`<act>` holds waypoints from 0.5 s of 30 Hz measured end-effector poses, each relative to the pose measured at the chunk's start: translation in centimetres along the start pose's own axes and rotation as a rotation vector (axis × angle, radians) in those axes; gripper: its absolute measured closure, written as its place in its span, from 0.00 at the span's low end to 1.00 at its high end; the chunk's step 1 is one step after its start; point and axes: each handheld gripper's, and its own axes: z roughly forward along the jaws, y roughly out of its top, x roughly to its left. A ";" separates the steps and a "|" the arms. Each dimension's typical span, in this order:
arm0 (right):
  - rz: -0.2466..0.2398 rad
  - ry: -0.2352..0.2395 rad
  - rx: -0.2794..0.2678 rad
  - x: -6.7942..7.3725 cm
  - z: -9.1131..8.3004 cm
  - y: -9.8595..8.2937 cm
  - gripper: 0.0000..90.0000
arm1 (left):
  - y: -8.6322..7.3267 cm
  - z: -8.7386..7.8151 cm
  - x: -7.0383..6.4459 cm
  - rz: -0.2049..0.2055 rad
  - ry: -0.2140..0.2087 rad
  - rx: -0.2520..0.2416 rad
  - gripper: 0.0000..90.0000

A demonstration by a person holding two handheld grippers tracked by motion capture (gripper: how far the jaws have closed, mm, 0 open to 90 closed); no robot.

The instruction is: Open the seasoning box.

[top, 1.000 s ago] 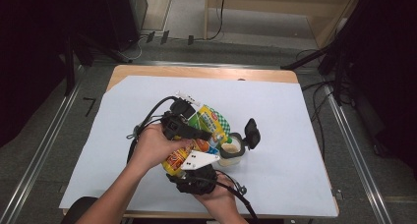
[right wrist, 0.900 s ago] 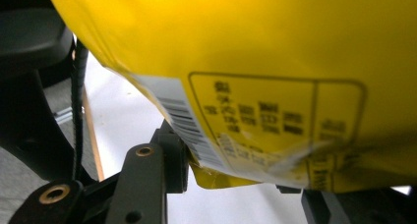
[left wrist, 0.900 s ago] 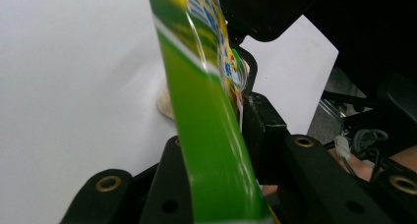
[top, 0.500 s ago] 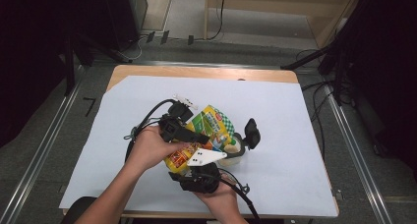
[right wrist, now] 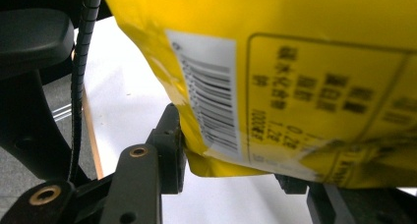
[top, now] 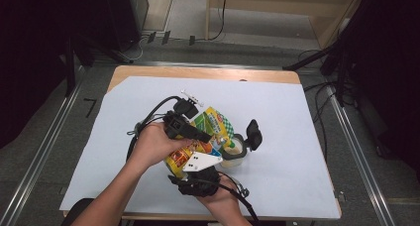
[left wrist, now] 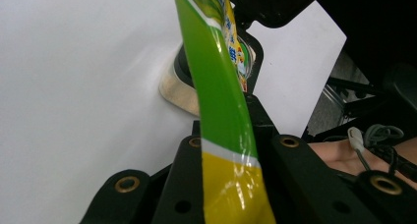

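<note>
**Yellow and green packet held between two grippers over a tape roll**

Yellow and green foil, a snack packet [top: 205, 134], sits at the near middle of the white sheet [top: 297, 137] that covers the table, lifted off it by both grippers. The left gripper [top: 210, 137] comes in from the left and pinches the packet's edge: in the left gripper view the thin green and yellow film [left wrist: 223, 135] runs straight up between the two black jaws, which are closed on it. The right gripper [top: 198, 164] comes from the near edge, and in the right gripper view the barcoded yellow end [right wrist: 255, 86] lies between its jaws, which appear to clamp the bottom seam. Holding two opposite sides probably keeps the limp packet taut and steerable.

Just beside it on the right lies a roll of tape [top: 233, 151] with a black clip-like piece [top: 253, 134] at its far side; the packet's corner overlaps the roll.

Compared with half a second ago, the packet has barely moved, drifting slightly toward the roll, and both hands keep their grip.
</note>
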 end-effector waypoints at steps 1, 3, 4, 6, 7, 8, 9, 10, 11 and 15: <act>0.004 0.004 -0.002 -0.1 0.0 0.0 0.62 | 0.2 0.0 0.0 -0.004 0.004 -0.001 0.95; 0.013 0.014 -0.008 -0.2 0.0 0.2 0.62 | 0.4 0.1 0.1 -0.008 0.002 -0.009 0.95; 0.012 0.017 -0.009 -0.2 0.0 0.2 0.62 | 0.4 0.2 0.1 -0.012 0.001 -0.010 0.95; 0.017 0.024 -0.007 -0.2 0.1 0.2 0.63 | 0.4 0.2 0.2 -0.011 0.003 -0.011 0.95; 0.028 0.029 -0.009 -0.2 0.1 0.2 0.64 | 0.4 0.2 0.2 -0.012 -0.001 -0.013 0.95; 0.027 0.027 -0.012 -0.3 0.1 0.2 0.64 | 0.3 0.2 0.3 -0.014 -0.005 -0.017 0.94; 0.031 0.032 -0.015 -0.3 0.1 0.2 0.64 | 0.3 0.2 0.3 -0.016 -0.009 -0.020 0.93; 0.045 0.042 -0.020 -0.2 0.1 0.3 0.64 | 0.2 0.2 0.3 -0.015 -0.012 -0.019 0.91; 0.049 0.046 -0.024 -0.3 0.1 0.3 0.64 | 0.2 0.1 0.3 -0.011 -0.013 -0.018 0.90; 0.089 0.071 -0.048 -0.5 -0.1 0.3 0.65 | 0.0 -0.1 0.4 -0.022 -0.029 -0.030 0.85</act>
